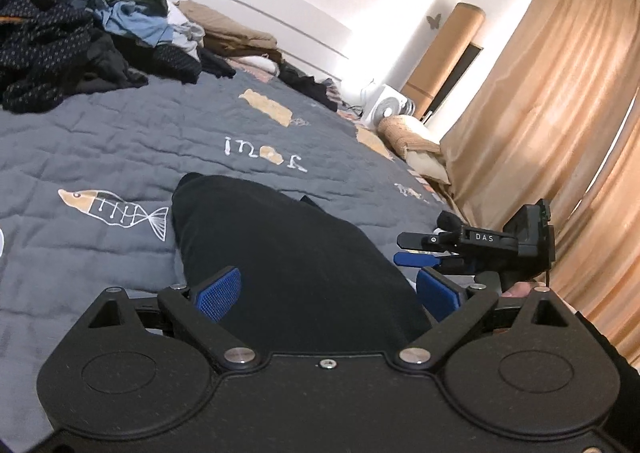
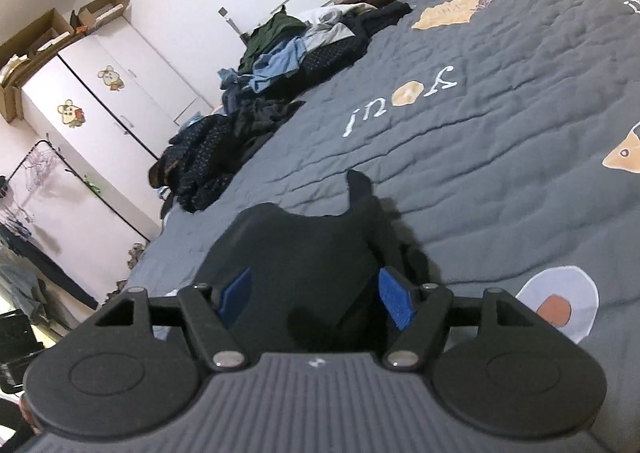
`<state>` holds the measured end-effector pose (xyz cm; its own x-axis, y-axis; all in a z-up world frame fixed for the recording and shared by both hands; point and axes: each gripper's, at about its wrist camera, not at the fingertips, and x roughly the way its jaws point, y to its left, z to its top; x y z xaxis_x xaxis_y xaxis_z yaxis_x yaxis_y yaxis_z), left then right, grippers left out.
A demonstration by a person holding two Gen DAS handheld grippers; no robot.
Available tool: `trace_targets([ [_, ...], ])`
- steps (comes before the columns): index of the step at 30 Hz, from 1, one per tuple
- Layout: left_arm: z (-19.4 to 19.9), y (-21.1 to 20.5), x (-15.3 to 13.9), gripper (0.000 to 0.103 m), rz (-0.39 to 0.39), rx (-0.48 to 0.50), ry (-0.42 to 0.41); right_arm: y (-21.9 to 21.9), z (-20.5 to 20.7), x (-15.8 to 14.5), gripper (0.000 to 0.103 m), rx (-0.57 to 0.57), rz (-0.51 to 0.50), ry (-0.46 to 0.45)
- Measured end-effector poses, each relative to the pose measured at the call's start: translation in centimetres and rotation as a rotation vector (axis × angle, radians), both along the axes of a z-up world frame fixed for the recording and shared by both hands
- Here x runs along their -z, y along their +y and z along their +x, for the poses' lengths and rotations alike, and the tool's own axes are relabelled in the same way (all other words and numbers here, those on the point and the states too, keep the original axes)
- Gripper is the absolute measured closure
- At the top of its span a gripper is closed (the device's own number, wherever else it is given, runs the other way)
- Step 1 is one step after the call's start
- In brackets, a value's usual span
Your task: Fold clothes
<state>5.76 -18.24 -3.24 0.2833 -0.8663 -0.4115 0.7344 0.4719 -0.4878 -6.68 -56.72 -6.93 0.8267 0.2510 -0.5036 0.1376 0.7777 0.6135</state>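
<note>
I have a black garment (image 1: 288,253) lying on the grey quilted bedspread (image 1: 100,141), close in front of both my claws. My left gripper (image 1: 328,293) stands wide, its blue pads (image 1: 222,293) apart with the dark cloth showing between them; nothing is pinched there. My right gripper (image 2: 316,301) is also spread, its pads either side of the same garment (image 2: 296,249), and from its own camera I see no pad pressing on the fabric. In the left view the right gripper (image 1: 416,249) sits just beside the garment's right edge, fingers parted.

I judge the garment is partly folded and lying fairly flat — a small dark flap (image 2: 358,183) pokes up at its far edge, and that wants tidying. To do this step well, I would lower each claw onto a near corner or edge, catch only the top layer I mean to move, and close firmly before lifting. Dark cloth hides its creases, so I should check by the outline against the bedspread rather than by the surface. Both claws should travel together so the fold line stays straight.

The pile of unfolded clothes (image 1: 80,33) lies well apart, at the far side of the bed — I should keep my fold clear of it.
</note>
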Motion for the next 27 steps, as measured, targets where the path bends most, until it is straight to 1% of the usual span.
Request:
trace_targets([
  [4, 0.3, -0.6, 0.5, 0.009, 0.012, 0.009, 0.017, -0.1, 1.3, 1.3, 0.033, -0.037, 0.032, 0.035],
  [7, 0.1, -0.8, 0.6, 0.008, 0.016, 0.022, 0.015, 0.8, 2.3, 1.9, 0.033, -0.075, 0.003, 0.056],
  [8, 0.1, -0.8, 0.6, 0.008, 0.017, 0.021, 0.019, 0.9, 2.4, 2.2, 0.033, -0.068, 0.003, 0.061],
  [10, 0.0, -0.8, 0.6, 0.008, 0.018, 0.016, 0.026, 0.8, 2.7, 2.6, 0.033, -0.053, 0.034, 0.066],
  [14, -0.1, -0.8, 0.6, 0.007, 0.021, 0.008, 0.029, 1.0, 2.9, 2.5, 0.034, -0.028, 0.055, 0.046],
  [16, -0.2, -0.8, 0.6, 0.006, 0.024, 0.006, 0.030, 1.0, 3.0, 2.6, 0.039, -0.013, 0.061, 0.047],
  [18, -0.2, -0.8, 0.6, 0.006, 0.029, 0.003, 0.030, 0.9, 3.0, 2.8, 0.050, 0.003, 0.067, 0.054],
  [19, -0.2, -0.8, 0.6, 0.006, 0.031, 0.002, 0.029, 0.9, 3.0, 2.8, 0.055, 0.007, 0.061, 0.054],
  [21, -0.1, -0.8, 0.6, 0.006, 0.034, -0.001, 0.029, 0.8, 2.7, 2.4, 0.065, 0.006, 0.036, 0.033],
  [24, -0.1, -0.7, 0.7, 0.006, 0.040, -0.008, 0.030, 1.4, 2.2, 0.7, 0.075, -0.001, -0.050, -0.028],
  [25, -0.1, -0.8, 0.7, 0.006, 0.041, -0.010, 0.029, 1.6, 2.1, 0.1, 0.077, -0.005, -0.076, -0.055],
  [27, -0.1, -0.8, 0.7, 0.006, 0.044, -0.012, 0.026, 2.5, 1.7, -1.2, 0.081, -0.021, -0.171, -0.111],
])
